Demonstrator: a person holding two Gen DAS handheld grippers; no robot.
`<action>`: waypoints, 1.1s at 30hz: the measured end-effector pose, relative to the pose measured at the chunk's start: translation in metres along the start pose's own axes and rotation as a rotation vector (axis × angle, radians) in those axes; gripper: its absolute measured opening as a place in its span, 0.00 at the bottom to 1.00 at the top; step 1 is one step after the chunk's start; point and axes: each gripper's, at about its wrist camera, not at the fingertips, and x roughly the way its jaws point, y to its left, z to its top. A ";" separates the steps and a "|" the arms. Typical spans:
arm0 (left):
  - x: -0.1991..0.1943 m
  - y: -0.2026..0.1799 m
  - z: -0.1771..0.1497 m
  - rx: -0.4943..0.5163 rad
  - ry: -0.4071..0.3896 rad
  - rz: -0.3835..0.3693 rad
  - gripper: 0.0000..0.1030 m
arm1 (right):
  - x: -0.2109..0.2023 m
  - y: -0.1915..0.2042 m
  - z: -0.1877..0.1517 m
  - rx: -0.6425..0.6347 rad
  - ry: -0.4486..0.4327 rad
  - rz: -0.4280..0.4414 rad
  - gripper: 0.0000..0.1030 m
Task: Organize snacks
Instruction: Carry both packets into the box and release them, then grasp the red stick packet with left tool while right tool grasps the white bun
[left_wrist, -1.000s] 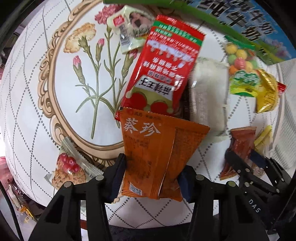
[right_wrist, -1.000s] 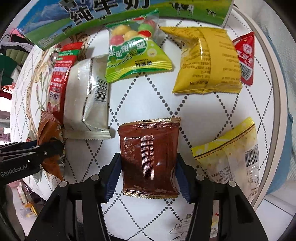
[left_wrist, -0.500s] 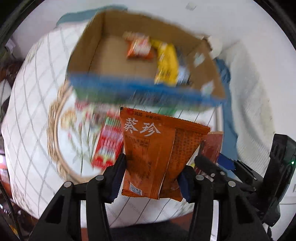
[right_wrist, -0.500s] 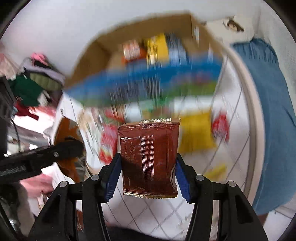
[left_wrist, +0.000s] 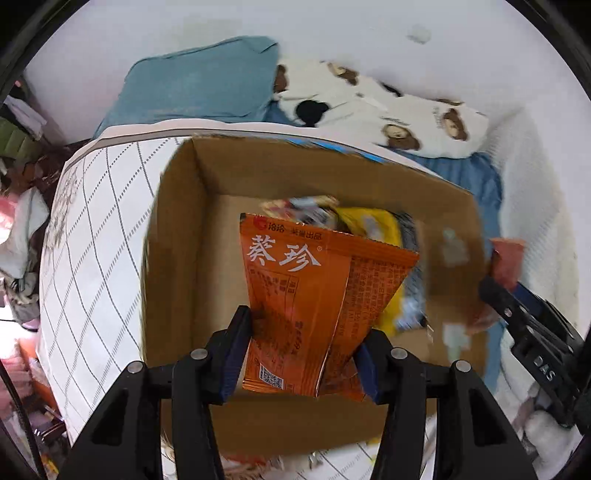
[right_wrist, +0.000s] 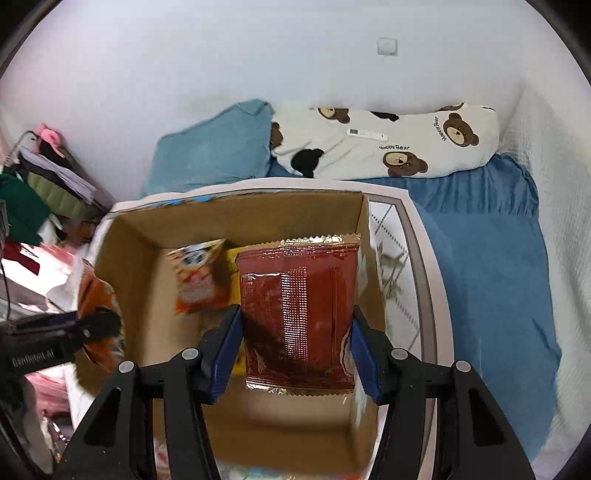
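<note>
Where the left gripper (left_wrist: 301, 354) pinches it low down between blue pads, the crinkled orange foil snack packet (left_wrist: 314, 295) stands upright, long axis running away from the camera, its bottom corner folded against the right pad. It hangs over the open brown cardboard box (left_wrist: 177, 258), hiding much of the box floor. Behind it only scraps of the box's contents show: a yellow packet (left_wrist: 373, 221) and blurred wrappers that are hard to make out. Bare floor lies open to the left of the orange packet.

In the right wrist view, the right gripper (right_wrist: 295, 347) clamps a flat dark-red foil sachet (right_wrist: 297, 314) by its two long sides, upright, serrated ends near and far. It too hangs above the box, close to the right wall. An orange-and-white packet (right_wrist: 199, 277) leans at the far end, partly covered. Beyond the box's far rim lie the white gridded tabletop (left_wrist: 96, 229), a blue pillow (right_wrist: 214, 155) and a bear-print bolster (right_wrist: 406, 144).
</note>
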 end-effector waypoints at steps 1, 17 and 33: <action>0.005 0.001 0.008 -0.002 0.011 0.015 0.48 | 0.010 -0.003 0.008 0.005 0.016 -0.001 0.57; 0.042 0.003 0.059 -0.025 0.067 0.087 0.89 | 0.091 -0.003 0.032 0.044 0.154 -0.010 0.93; 0.032 -0.002 -0.001 0.009 0.038 0.047 0.90 | 0.063 0.009 -0.019 0.028 0.159 -0.063 0.95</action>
